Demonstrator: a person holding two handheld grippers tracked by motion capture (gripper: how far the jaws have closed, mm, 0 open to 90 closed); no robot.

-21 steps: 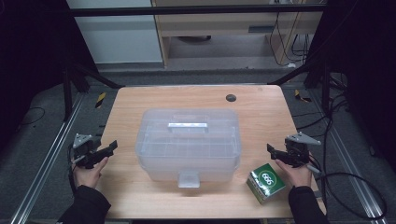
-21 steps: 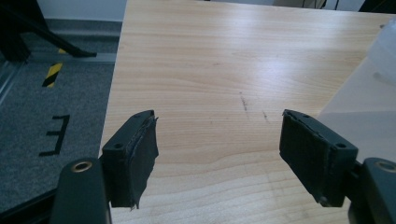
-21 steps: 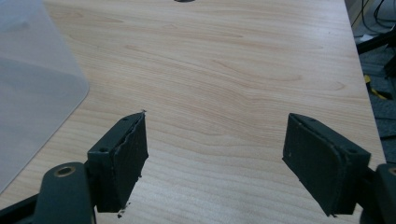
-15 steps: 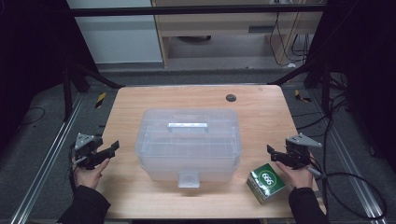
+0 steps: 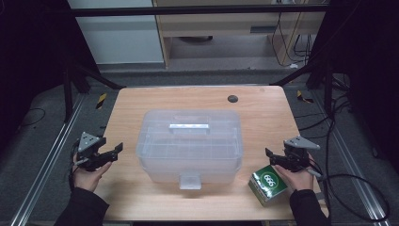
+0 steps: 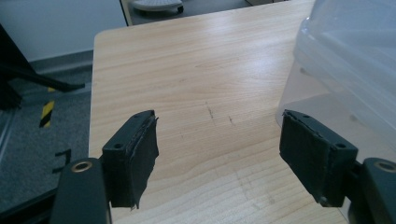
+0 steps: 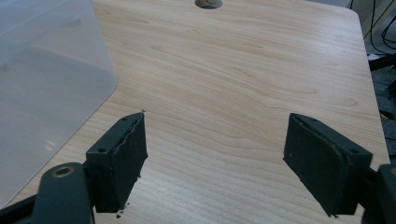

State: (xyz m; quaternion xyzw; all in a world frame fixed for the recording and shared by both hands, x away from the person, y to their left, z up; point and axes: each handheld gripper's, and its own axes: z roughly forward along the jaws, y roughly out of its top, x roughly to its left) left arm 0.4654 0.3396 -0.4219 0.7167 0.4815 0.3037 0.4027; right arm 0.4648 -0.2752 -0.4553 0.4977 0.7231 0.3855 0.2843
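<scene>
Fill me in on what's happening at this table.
A person sits at a wooden table with a claw in each hand. The left claw and right claw are both open and hold nothing, one on either side of a clear plastic storage box with its lid on. A small green box lies at the table's front edge, beside the right hand. Nothing is being touched at this moment.

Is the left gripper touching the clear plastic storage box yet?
Apart. In the left gripper view, the left gripper has open jaws over bare wooden table, with the clear plastic storage box off to one side; the high view shows table between them.
</scene>
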